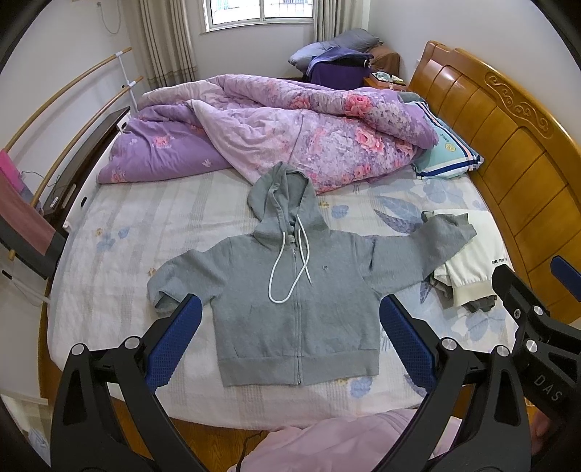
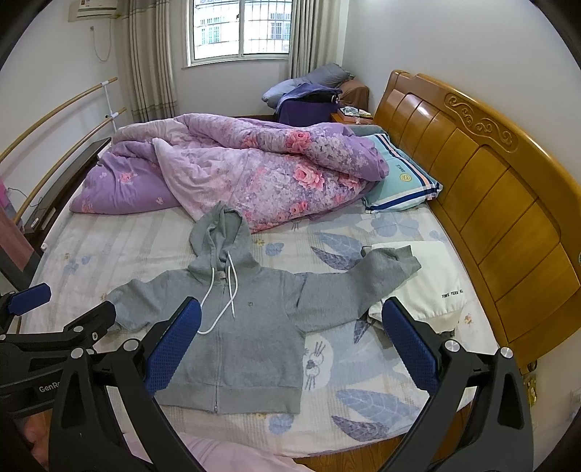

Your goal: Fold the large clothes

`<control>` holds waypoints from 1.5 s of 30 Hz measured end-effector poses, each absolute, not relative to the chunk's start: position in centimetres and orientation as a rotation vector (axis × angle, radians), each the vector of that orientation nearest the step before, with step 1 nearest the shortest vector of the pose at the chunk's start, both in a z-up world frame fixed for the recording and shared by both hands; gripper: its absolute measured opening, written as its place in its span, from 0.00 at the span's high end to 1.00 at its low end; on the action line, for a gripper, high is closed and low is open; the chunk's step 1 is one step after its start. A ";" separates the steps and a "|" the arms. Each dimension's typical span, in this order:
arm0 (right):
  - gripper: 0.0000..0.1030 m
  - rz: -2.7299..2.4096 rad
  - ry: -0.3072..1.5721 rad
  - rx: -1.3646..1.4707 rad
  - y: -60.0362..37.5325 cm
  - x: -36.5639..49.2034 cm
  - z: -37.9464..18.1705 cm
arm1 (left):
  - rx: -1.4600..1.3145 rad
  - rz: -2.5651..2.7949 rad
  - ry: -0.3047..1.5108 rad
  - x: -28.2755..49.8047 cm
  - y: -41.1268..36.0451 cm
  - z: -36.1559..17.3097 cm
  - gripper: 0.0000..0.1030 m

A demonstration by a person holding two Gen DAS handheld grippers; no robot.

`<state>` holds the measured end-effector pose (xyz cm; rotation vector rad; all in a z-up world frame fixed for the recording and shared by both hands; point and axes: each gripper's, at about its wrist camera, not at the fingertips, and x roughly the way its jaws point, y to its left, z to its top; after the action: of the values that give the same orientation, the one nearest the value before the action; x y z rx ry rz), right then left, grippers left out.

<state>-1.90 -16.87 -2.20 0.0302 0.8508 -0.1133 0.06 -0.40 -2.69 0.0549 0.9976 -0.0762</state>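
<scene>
White walls, daylit window, beige curtains, wooden headboard, wood floor.

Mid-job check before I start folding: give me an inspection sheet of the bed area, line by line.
Surface: bed sheet, leaf print, flat at the near half.
Job's things: gray zip hoodie face up, zipped, hood toward the quilt; one sleeve lies over the white garment near the headboard.
Clutter: bunched purple floral quilt; striped pillow; pile of bedding under the window.
Grippers: left gripper open, above the hoodie's hem; right gripper open, holding nothing.
Cables: white drawstring loose on the chest; wall cord.
Surroundings: window, curtains, wooden rails.
</scene>
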 end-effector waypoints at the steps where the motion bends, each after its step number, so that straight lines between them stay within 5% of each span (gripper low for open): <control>1: 0.07 -0.112 0.852 0.031 -16.9 -1.9 -2.2 | 0.054 -0.077 0.999 0.1 -0.4 -2.7 0.04; 45: 0.07 0.513 1.046 0.067 -10.7 -0.6 -6.9 | -0.299 0.297 1.286 -7.3 8.2 -7.8 0.05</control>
<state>-0.59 -10.69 -6.88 0.0671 1.0461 0.5128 -7.34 8.19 -7.78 -0.2993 1.2856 0.2971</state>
